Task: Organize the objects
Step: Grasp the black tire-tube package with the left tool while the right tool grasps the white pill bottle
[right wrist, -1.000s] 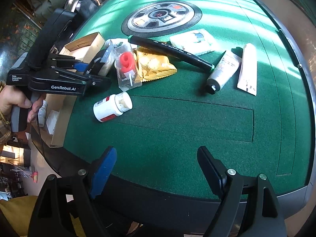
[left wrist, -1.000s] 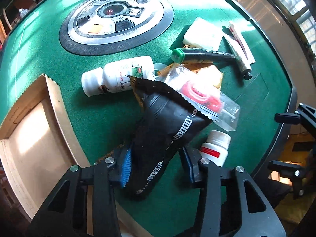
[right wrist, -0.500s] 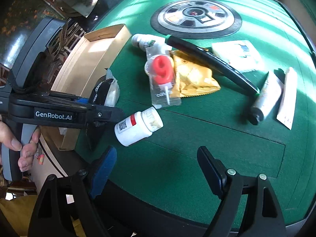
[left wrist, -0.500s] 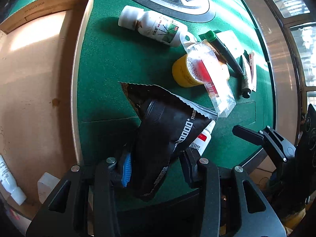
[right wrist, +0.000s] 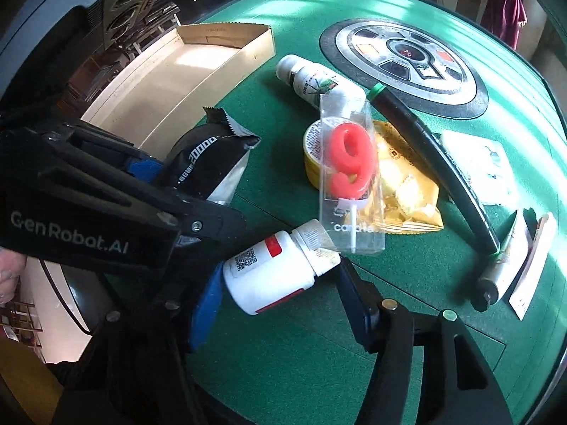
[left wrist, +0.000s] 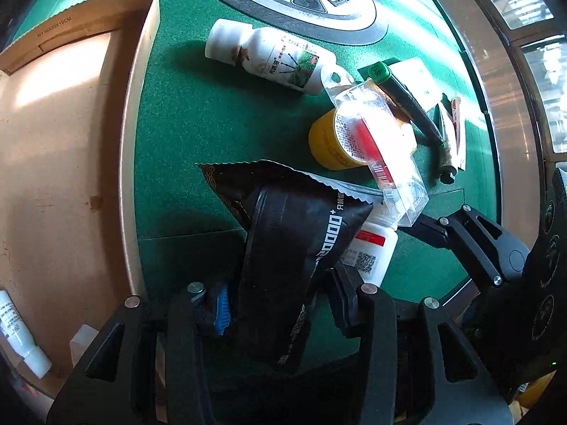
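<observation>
My left gripper (left wrist: 280,301) is shut on a black snack packet (left wrist: 290,237) and holds it above the green table, just right of the cardboard box (left wrist: 63,163). The packet also shows in the right wrist view (right wrist: 209,163), with the left gripper (right wrist: 149,170) beside the box (right wrist: 166,81). My right gripper (right wrist: 280,304) is open, its jaws either side of a small white pill bottle with a red label (right wrist: 273,269) lying on the felt. The bottle also shows in the left wrist view (left wrist: 372,251), partly behind the packet.
A clear pack with a red "9" candle (right wrist: 349,173) lies over a yellow tin (right wrist: 312,156) and yellow snack bag (right wrist: 407,191). A larger white bottle (right wrist: 312,81), black marker (right wrist: 432,163), tubes (right wrist: 503,265) and white pack (right wrist: 485,166) lie around. Small white items (left wrist: 17,333) lie in the box.
My left gripper has carried the black packet from the pile to beside the box. My right gripper has moved forward until the small white bottle lies between its open jaws.
</observation>
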Demonstrator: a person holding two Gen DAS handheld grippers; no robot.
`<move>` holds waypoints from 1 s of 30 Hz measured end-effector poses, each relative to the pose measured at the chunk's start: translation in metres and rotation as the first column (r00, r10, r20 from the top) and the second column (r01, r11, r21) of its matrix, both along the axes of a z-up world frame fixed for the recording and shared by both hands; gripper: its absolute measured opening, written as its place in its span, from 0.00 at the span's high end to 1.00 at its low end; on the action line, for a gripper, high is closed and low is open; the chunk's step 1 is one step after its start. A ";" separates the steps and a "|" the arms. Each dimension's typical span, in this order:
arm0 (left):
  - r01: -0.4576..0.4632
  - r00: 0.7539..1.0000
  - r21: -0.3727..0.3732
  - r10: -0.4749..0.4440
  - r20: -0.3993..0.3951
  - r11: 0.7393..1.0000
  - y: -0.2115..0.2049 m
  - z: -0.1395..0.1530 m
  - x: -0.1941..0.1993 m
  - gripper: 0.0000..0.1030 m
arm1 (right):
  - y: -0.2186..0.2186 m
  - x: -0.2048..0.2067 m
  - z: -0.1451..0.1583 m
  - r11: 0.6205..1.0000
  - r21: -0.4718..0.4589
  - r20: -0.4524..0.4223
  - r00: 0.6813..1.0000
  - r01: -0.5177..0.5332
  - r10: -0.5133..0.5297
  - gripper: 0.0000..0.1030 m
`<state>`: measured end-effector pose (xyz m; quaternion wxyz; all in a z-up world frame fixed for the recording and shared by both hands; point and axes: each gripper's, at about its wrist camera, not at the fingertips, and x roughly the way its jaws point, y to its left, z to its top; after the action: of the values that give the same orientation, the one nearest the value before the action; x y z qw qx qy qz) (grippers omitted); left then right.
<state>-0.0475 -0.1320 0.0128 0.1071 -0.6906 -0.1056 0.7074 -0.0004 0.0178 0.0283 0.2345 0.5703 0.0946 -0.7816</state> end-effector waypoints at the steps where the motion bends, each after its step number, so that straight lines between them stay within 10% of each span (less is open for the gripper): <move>1: 0.002 1.000 -0.007 -0.002 0.000 1.000 0.001 0.000 0.000 0.58 | 0.004 -0.001 0.000 1.000 0.004 0.007 1.000 0.008 -0.008 0.39; 18: 0.122 0.989 -0.078 -0.128 -0.078 0.989 0.019 0.001 0.028 0.49 | 0.066 0.010 0.001 0.987 0.012 0.038 0.986 0.162 -0.163 0.39; 30: 0.045 0.994 -0.009 -0.046 -0.099 0.999 -0.005 0.021 0.037 0.76 | 0.056 0.005 0.010 0.987 -0.038 0.033 0.988 0.155 -0.153 0.39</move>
<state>-0.0101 -0.1370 0.0339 0.1260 -0.6573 -0.0823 0.7384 0.0048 0.0738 0.0388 0.1862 0.5826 0.0310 -0.7905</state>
